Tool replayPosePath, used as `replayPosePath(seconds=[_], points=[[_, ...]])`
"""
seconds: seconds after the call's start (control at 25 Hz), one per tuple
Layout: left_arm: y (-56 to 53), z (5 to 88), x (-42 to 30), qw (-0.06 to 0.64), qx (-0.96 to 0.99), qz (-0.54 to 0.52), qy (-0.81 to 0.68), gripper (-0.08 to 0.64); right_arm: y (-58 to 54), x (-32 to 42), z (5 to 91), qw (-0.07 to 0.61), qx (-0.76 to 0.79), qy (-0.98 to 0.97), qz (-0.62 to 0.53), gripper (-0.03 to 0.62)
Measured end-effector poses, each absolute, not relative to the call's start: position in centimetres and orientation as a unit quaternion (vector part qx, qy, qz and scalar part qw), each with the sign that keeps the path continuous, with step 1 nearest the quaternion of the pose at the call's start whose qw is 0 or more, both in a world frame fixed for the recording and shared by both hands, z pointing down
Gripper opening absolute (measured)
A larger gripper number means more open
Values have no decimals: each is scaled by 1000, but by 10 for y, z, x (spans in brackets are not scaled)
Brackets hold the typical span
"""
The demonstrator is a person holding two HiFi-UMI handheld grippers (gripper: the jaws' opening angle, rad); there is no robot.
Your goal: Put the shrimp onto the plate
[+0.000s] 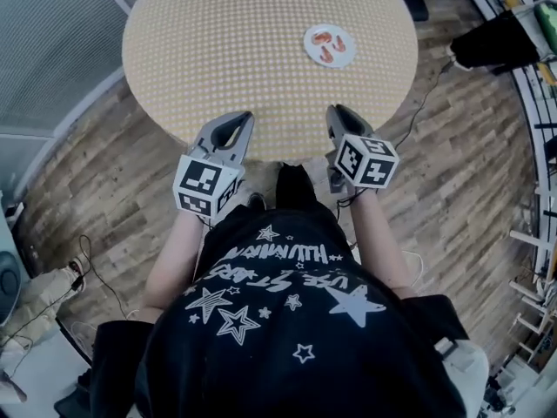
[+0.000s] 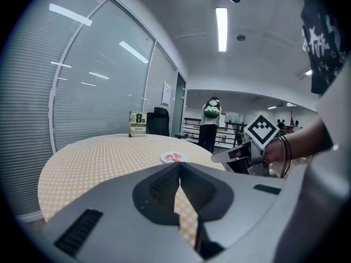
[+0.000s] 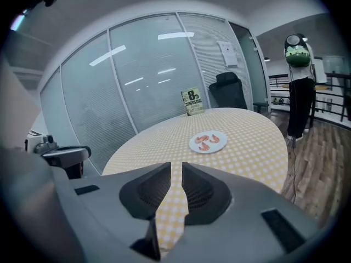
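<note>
Three orange shrimp point(image 1: 328, 46) lie on a small white plate point(image 1: 307, 47) on the far right part of the round yellow-checked table point(image 1: 218, 50). The plate point(image 3: 193, 144) with its shrimp point(image 3: 204, 139) shows ahead of the right jaws, and it appears small and farther off as the plate point(image 2: 164, 158) past the left jaws. My left gripper point(image 1: 247, 117) and right gripper point(image 1: 334, 110) hover side by side over the table's near edge, well short of the plate. Both are shut with nothing in them, as seen in the left gripper point(image 2: 179, 164) and right gripper point(image 3: 176, 164) views.
A small standing sign point(image 3: 191, 101) sits at the table's far edge, with a dark office chair point(image 3: 227, 95) behind it. Glass walls with blinds curve round the left. Cables point(image 1: 78, 268) lie on the wood floor at lower left, and a black object point(image 1: 496, 46) is at upper right.
</note>
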State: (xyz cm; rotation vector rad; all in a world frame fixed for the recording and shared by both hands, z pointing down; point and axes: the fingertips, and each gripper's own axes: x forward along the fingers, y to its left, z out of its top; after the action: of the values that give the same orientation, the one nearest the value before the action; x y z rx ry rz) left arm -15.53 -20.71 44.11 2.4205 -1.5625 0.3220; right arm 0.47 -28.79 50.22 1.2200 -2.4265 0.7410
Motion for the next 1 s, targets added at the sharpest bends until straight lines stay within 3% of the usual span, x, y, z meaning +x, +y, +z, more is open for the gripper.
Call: replayPosePath(seconds=[1.0], points=[[-120, 433, -95, 120, 844, 118, -510, 9, -171, 58, 478, 120, 399, -860, 295, 58]])
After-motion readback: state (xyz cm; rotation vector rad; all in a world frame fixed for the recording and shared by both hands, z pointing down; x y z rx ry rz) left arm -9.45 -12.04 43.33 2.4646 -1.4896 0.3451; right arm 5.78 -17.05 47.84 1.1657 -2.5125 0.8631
